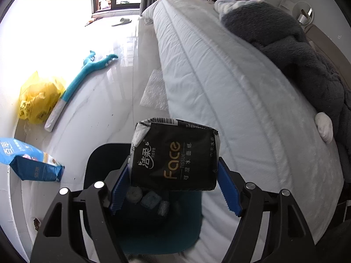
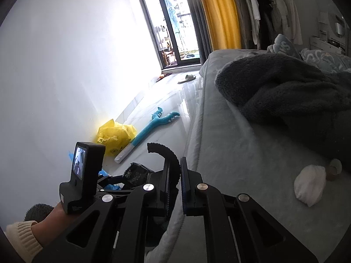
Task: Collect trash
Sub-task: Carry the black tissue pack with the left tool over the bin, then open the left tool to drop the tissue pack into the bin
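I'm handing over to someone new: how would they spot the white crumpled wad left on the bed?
Start at the bed beside the shiny floor. Follow the dark grey blanket to its near edge; the crumpled white wad lies just below it on the pale sheet. Beside it a small cardboard tube is brown and hollow; the wad is white and lumpy.

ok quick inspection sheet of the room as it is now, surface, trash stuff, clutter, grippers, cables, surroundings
surface: glossy pale floor beside the bed.
job's things: black tissue pack held over a dark bin; white wad on the bed.
clutter: yellow bag, teal plush toy, blue packet, slipper.
grippers: left gripper clamps the pack; right gripper shut, empty.
cables: nothing seen.
surroundings: grey blanket, yellow curtain, glass door.
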The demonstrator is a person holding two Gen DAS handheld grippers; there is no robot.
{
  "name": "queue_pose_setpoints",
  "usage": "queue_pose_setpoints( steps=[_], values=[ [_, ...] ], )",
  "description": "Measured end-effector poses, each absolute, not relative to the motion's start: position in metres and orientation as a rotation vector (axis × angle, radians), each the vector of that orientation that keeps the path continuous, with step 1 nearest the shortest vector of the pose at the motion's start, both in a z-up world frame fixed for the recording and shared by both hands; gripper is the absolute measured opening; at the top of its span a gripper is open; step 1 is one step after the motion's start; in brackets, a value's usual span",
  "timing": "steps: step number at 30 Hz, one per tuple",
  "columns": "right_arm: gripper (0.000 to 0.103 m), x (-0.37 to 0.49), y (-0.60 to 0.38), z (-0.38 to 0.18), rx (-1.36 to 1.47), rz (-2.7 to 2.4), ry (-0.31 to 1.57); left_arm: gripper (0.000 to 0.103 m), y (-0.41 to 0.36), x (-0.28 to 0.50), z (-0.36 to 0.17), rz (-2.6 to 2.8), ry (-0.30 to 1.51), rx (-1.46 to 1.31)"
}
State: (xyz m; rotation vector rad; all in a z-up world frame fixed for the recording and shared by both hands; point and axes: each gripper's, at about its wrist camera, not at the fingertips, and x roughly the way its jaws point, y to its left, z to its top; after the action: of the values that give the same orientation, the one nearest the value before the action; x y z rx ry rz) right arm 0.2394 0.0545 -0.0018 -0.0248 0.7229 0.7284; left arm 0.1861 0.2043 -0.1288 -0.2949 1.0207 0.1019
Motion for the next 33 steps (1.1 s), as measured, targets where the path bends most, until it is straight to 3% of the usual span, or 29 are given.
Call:
queue_pose_setpoints(
  steps=[15,19,24,33],
  values=[
    [0.009,0.23,0.13,-0.03,-0.088,0.811,0.806,0.077,0.256,0.159,-0.176,0.149,1.213,-0.36],
    [0.009,0.229,0.14,-0.038,-0.097,0.82,0.827,0.083,0.266,0.15,-0.183,0.156,1.245,-0.361],
    [0.009,0.235,0.161,-0.058,-0.119,0.823,0.883,0.09,0.282,0.138,-0.179,0.181,1.223,-0.36],
    [0.009,0.242,0.195,-0.101,-0.172,0.812,0.992,0.094,0.312,0.117,-0.154,0.191,1.089,-0.387]
  ],
)
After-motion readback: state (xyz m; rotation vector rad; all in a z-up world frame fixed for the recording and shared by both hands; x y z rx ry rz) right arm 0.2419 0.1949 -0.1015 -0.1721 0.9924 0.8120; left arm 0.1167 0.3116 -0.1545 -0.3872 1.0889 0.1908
